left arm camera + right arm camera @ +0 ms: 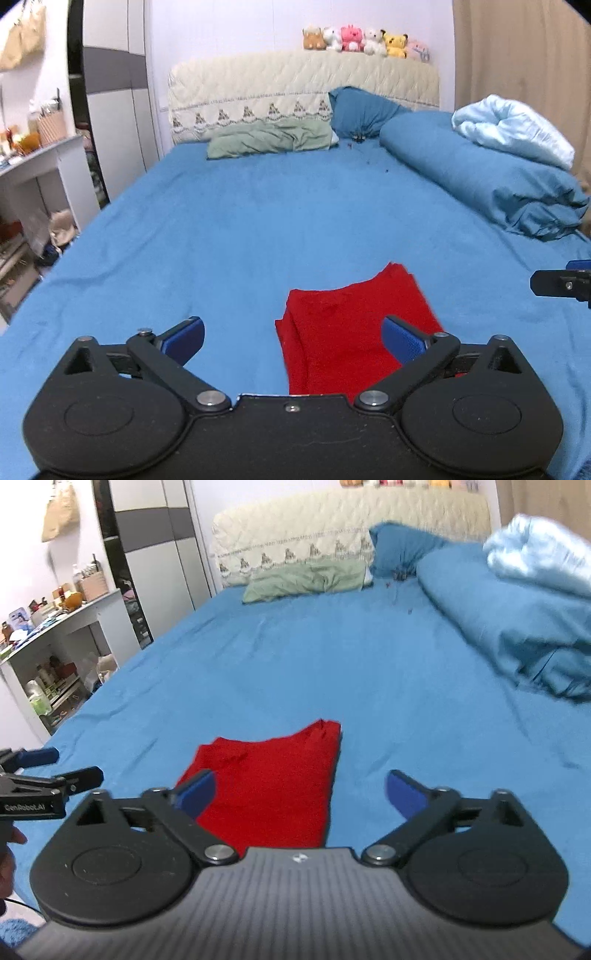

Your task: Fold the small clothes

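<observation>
Both grippers hang spread wide and empty above a bed: the left gripper (293,338) with its blue pads (186,338) apart over the near edge of a folded red garment (347,332), the right gripper (299,797) likewise parted, nothing between its pads (404,797). The red garment (273,786) lies flat on the blue bedsheet (258,221) near the foot of the bed, touched by neither tool. A green pillow (273,138) and a blue pillow (362,112) rest against a quilted cream headboard (295,85) topped with plush toys (364,41). A rolled blue duvet (480,173) carries a pale blue blanket (513,127) at the right.
</observation>
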A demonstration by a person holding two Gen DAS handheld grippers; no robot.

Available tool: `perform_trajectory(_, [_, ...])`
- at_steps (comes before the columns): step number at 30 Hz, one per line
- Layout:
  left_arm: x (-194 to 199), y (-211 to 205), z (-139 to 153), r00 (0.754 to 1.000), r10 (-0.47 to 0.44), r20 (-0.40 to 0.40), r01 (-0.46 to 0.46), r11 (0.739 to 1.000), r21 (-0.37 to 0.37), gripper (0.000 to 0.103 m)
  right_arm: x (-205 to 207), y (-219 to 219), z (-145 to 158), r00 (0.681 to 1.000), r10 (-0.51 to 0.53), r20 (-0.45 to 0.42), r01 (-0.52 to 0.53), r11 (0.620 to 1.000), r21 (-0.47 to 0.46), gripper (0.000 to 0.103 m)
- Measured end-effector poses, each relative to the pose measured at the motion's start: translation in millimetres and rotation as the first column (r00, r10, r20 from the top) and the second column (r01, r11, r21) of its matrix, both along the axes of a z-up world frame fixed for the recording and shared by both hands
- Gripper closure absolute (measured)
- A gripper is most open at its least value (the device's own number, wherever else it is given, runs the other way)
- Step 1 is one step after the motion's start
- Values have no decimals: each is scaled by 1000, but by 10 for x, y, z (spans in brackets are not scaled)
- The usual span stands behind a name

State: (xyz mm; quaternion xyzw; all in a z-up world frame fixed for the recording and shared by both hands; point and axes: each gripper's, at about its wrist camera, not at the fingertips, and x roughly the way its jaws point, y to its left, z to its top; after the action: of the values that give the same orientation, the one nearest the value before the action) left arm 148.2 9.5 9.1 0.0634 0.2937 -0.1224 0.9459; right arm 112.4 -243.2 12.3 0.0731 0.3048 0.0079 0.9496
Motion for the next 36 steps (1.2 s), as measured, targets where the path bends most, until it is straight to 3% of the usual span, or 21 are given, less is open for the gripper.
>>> perform_trajectory(7, [-708,112,278,998,56,-26,-56,998,6,0,-811,255,414,1000,-25,-9,25,997,-70,0])
perform_trajectory(14, [-1251,143,208,995,96,-40,-93,993,68,0,-1427,469,378,995,-66,-80,57,992,-110,0])
perform_trajectory(25, [-1585,141,41,996,76,-53,-73,996,59,0,-1739,576,24,978,-118,-170,97,987,-125,0])
perform_trajectory(36, [-1610,90,42,998,57,-30,-55,997,60,0,-1812,573,-6,974,-137,-182,111,983,-144,0])
